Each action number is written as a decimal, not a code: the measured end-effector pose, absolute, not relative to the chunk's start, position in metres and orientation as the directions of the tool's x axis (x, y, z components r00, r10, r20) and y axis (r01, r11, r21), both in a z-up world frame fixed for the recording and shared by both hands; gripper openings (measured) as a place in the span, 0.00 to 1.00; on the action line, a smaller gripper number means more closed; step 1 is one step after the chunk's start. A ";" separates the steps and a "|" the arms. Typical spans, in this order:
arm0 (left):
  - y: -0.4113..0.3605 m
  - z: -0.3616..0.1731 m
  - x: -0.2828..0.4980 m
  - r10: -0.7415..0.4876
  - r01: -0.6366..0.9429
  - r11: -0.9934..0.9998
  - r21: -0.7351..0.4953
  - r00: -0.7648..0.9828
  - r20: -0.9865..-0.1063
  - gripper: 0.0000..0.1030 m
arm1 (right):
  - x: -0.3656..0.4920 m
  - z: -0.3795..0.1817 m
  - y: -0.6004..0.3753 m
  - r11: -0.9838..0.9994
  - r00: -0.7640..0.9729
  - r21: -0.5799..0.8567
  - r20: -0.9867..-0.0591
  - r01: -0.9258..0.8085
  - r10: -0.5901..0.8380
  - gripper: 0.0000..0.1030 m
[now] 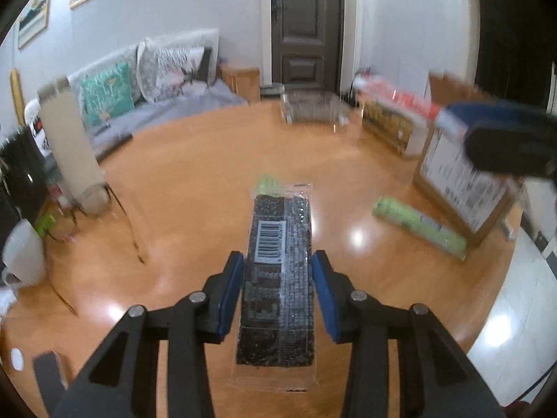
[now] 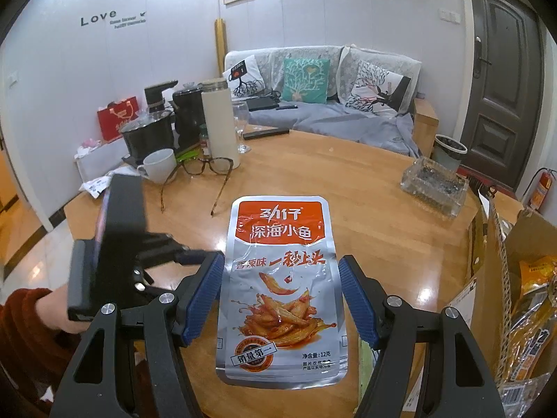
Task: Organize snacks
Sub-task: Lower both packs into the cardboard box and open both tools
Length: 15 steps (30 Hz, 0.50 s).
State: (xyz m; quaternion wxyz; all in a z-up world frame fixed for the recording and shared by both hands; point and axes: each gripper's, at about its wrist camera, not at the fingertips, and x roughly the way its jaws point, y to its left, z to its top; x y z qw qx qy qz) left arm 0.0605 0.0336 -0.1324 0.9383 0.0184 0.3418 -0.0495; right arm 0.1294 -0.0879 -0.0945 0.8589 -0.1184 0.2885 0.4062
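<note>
In the left wrist view, the left tool (image 1: pixel 277 292) sits low in the frame with its blue-padded fingers (image 1: pixel 231 292) on either side of a long clear-wrapped packet of dark seaweed snack with a white barcode label (image 1: pixel 276 278). The pads look to be at the packet's edges, but whether they pinch it or only bracket it as it lies on the round orange wooden tabletop (image 1: pixel 195 181) I cannot tell. A green cylindrical snack tube (image 1: pixel 419 227) lies apart to the right of centre, just beside an open brown cardboard box (image 1: pixel 463 188) at the right edge. In the upper right, blurred by motion, the right tool appears carrying something red and white.

In the right wrist view, the right tool (image 2: pixel 280 296) holds its fingers moderately wide around a silver foil pouch with an orange-red top band and pictured small fish (image 2: pixel 280 285). Narrow gaps show between the pads and the pouch sides, yet the pouch looks lifted above the tabletop, so the grip is unclear. The cardboard box, at the lower right edge, already contains yellow-orange snack packets (image 2: pixel 532 296).

My reading: the step in hand is carrying the fish pouch toward the box while the seaweed packet is being taken up. The next move calls for swinging the pouch right, over the box's open flap, and lowering it among the packets before letting go. The seaweed packet is thin and floppy and may sag if lifted.
</note>
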 end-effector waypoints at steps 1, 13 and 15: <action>0.035 -0.125 0.058 -0.082 0.107 0.994 0.001 0.770 -0.633 0.37 | 0.127 -0.091 -0.088 0.641 0.507 0.031 -0.584 -0.767 0.634 0.64; -0.031 0.035 0.052 -0.258 0.307 0.950 0.054 0.870 -0.420 0.37 | 0.123 -0.007 -0.178 0.751 0.679 -0.017 -0.440 -0.660 0.587 0.64; -0.052 0.050 0.054 -0.308 0.360 0.931 0.057 0.861 -0.404 0.37 | 0.127 -0.008 -0.207 0.785 0.709 -0.015 -0.441 -0.619 0.551 0.64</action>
